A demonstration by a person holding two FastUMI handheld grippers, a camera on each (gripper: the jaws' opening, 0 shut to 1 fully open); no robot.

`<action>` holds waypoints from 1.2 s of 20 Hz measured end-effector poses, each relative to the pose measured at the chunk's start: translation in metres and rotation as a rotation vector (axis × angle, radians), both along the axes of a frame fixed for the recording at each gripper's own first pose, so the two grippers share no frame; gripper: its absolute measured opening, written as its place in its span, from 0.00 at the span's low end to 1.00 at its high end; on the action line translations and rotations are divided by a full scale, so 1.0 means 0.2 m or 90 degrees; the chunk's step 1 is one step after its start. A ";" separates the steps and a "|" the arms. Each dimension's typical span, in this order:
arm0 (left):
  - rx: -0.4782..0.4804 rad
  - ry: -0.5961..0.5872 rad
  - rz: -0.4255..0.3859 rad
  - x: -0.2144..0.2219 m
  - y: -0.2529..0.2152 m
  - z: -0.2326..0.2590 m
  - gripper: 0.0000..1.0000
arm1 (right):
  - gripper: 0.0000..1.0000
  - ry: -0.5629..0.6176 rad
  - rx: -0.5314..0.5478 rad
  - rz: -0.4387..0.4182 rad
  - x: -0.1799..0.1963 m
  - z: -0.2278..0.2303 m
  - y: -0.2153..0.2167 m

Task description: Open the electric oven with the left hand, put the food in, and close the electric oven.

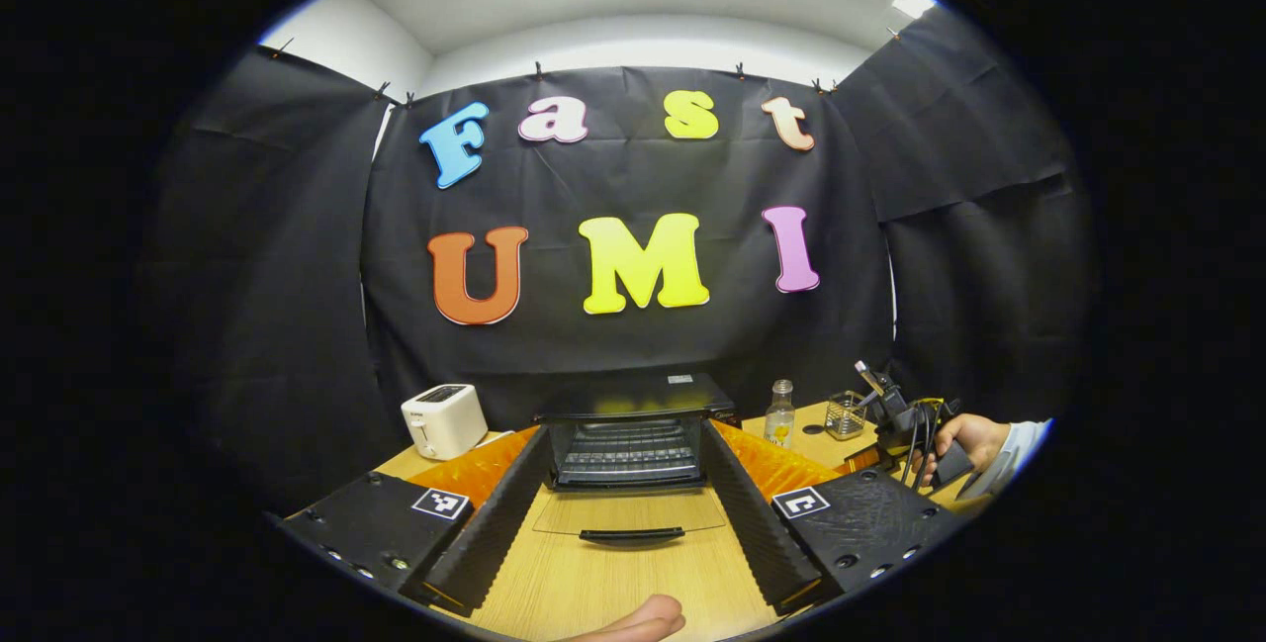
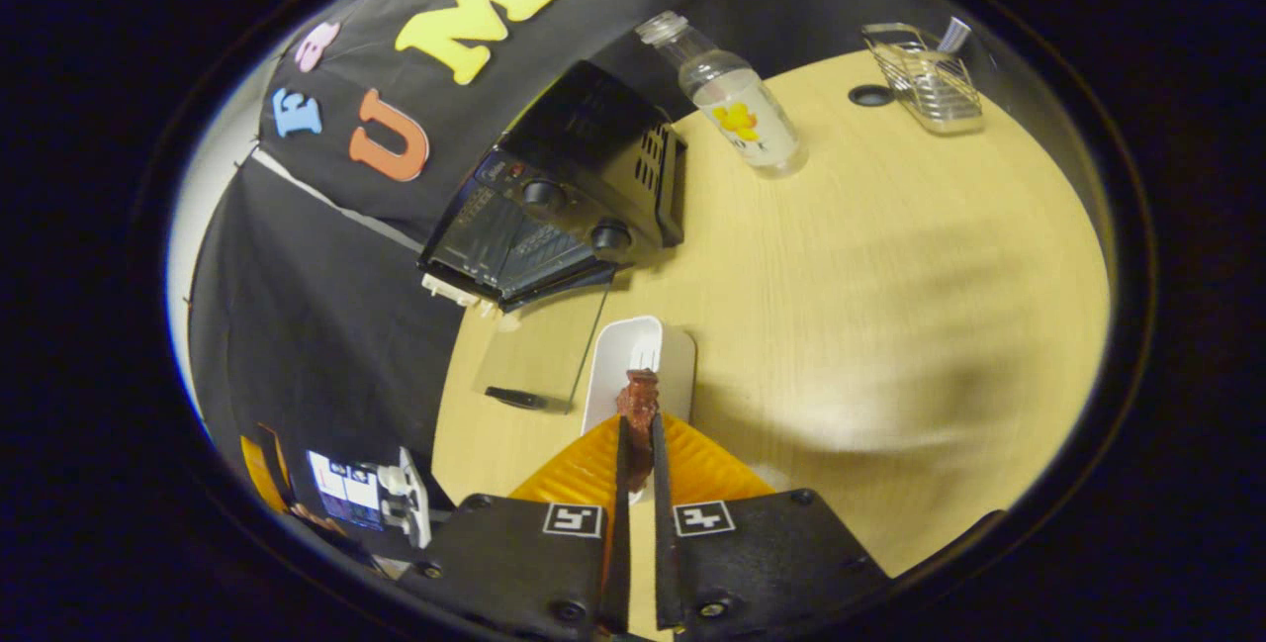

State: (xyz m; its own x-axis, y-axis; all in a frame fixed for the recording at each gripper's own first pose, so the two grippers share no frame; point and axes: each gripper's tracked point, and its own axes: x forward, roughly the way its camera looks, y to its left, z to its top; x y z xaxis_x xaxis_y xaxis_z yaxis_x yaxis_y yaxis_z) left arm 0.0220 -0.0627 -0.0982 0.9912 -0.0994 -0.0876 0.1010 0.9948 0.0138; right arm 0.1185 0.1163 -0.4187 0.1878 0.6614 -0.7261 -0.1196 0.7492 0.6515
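The black electric oven (image 1: 633,424) stands straight ahead with its glass door (image 1: 633,513) folded down flat on the table and the rack inside showing. My left gripper (image 1: 628,436) is open, its fingers spread wide to either side of the oven mouth and holding nothing. In the right gripper view the oven (image 2: 574,177) sits at the upper left, its door (image 2: 539,355) lying open. My right gripper (image 2: 639,424) is shut on a reddish-brown piece of food (image 2: 640,397), held just above a white dish (image 2: 613,355) beside the door. A hand holds that gripper (image 1: 895,414) at the right.
A white toaster (image 1: 444,419) stands left of the oven. A clear bottle (image 2: 737,108) and a wire basket (image 2: 925,78) stand on the wooden table (image 2: 890,276) to the oven's right. A thumb (image 1: 643,617) shows at the bottom edge.
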 end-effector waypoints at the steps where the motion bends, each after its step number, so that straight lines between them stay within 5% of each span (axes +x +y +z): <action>1: -0.001 -0.001 -0.003 -0.01 0.00 0.00 0.95 | 0.11 -0.003 -0.001 0.007 -0.02 0.01 0.01; 14: -0.019 0.005 -0.007 -0.10 0.18 -0.07 0.95 | 0.10 -0.452 -0.263 0.129 -0.04 0.58 0.12; 24: -0.016 0.020 0.053 -0.12 0.51 -0.12 0.95 | 0.10 -0.621 -0.319 0.158 0.01 0.60 0.67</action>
